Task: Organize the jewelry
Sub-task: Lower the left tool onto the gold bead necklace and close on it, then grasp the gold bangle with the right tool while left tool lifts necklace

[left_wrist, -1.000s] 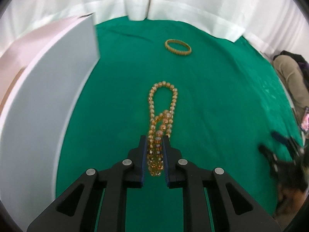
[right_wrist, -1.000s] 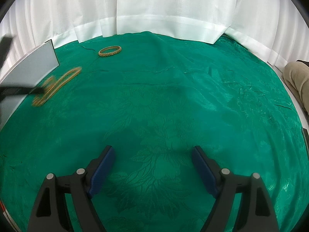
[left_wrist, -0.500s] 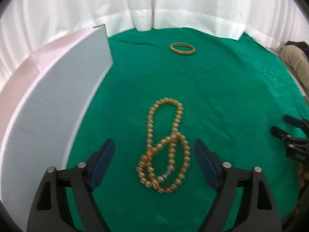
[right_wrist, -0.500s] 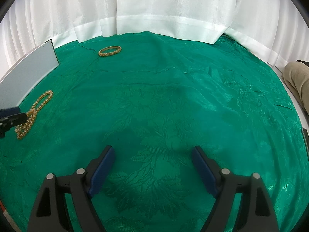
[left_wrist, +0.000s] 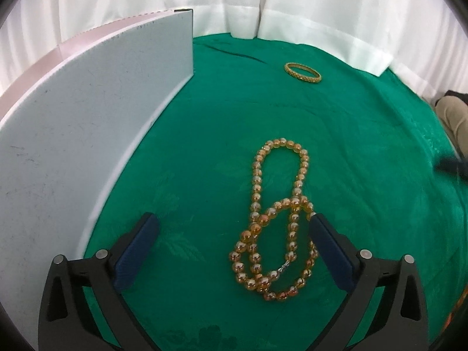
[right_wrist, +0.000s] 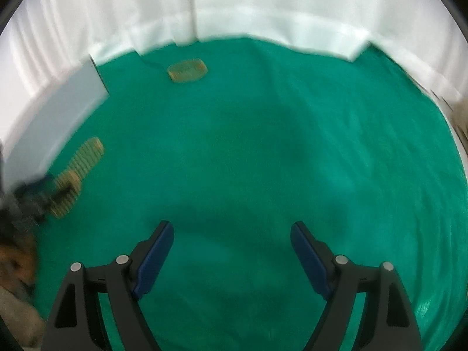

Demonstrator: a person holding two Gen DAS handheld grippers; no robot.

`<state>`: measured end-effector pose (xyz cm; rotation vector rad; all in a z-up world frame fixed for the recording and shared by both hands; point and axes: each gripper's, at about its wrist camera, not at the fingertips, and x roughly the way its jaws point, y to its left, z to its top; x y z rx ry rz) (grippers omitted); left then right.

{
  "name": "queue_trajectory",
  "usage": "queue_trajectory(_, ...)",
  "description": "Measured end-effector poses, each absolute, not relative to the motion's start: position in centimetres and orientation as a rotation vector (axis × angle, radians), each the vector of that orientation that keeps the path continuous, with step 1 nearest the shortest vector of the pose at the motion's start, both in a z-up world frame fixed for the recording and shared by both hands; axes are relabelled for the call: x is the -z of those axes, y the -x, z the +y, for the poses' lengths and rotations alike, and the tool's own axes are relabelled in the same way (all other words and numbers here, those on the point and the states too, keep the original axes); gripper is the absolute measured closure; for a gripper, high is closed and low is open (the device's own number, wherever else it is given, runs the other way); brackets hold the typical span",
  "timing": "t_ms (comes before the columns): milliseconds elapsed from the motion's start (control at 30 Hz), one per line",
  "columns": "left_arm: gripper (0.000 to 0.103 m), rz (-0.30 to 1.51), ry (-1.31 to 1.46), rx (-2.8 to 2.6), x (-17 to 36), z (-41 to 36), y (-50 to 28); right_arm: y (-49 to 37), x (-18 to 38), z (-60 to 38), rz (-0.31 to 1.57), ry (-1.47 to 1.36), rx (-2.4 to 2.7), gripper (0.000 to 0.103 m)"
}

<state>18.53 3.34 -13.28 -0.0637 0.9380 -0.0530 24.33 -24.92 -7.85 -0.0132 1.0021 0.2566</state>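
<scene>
The string of round amber-gold beads (left_wrist: 278,222) lies loose on the green patterned cloth (left_wrist: 365,152) that covers the worktop, doubled over itself in a long loop with a small metal clasp near its close end. My left claw (left_wrist: 234,228) hangs over it with its jaws opening wide; the beads lie between the blue pads (left_wrist: 137,248), nearer the right one, and neither pad presses on them, so the string is let go. Farther off, near the white curtain (left_wrist: 292,5), lies a thin gold patterned bangle (left_wrist: 302,71), well apart from the beads. To the left of the beads stands a pale grey flat board with a pink back edge (left_wrist: 87,117).

My right claw (right_wrist: 232,247) is spread and empty above bare cloth, its view blurred.

I judge the task only partly done: the necklace seems laid out, the bangle looks untouched, and I see no tray or box for either.

I count one necklace, one bangle, one board, two claws.
</scene>
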Motion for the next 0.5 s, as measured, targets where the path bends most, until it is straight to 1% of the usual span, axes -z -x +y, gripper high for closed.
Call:
queue_trajectory(100, 0.000, 0.936, 0.066, 0.057, 13.4, 3.4, -18.5, -29.9, 5.4, -23.1, 0.913, 0.042, -0.327, 0.019)
queue_trajectory(167, 0.000, 0.935, 0.067, 0.059, 13.3, 3.5, -18.7, -33.7, 5.0, -21.6, 0.900, 0.041, -0.380, 0.019)
queue_trajectory(300, 0.000, 0.935, 0.068, 0.059, 13.4, 3.5, -18.8, -41.7, 6.7, -16.4, 0.954, 0.105, -0.466, 0.020)
queue_trajectory(400, 0.000, 0.934, 0.068, 0.059, 13.5, 3.5, -18.8, -44.3, 8.9, -12.7, 0.982, 0.221, -0.449, 0.023)
queue_trajectory(433, 0.001, 0.934, 0.068, 0.059, 13.4, 3.5, -18.7, -44.8, 9.5, -11.8, 0.992, 0.246, -0.449, 0.028)
queue_trajectory(467, 0.001, 0.934, 0.068, 0.060, 13.5, 3.5, -18.8, -45.1, 10.2, -11.2, 1.011, 0.257, -0.453, 0.037)
queue_trajectory(500, 0.001, 0.934, 0.068, 0.060, 13.5, 3.4, -18.8, -45.5, 11.0, -10.8, 1.043, 0.258, -0.455, 0.044)
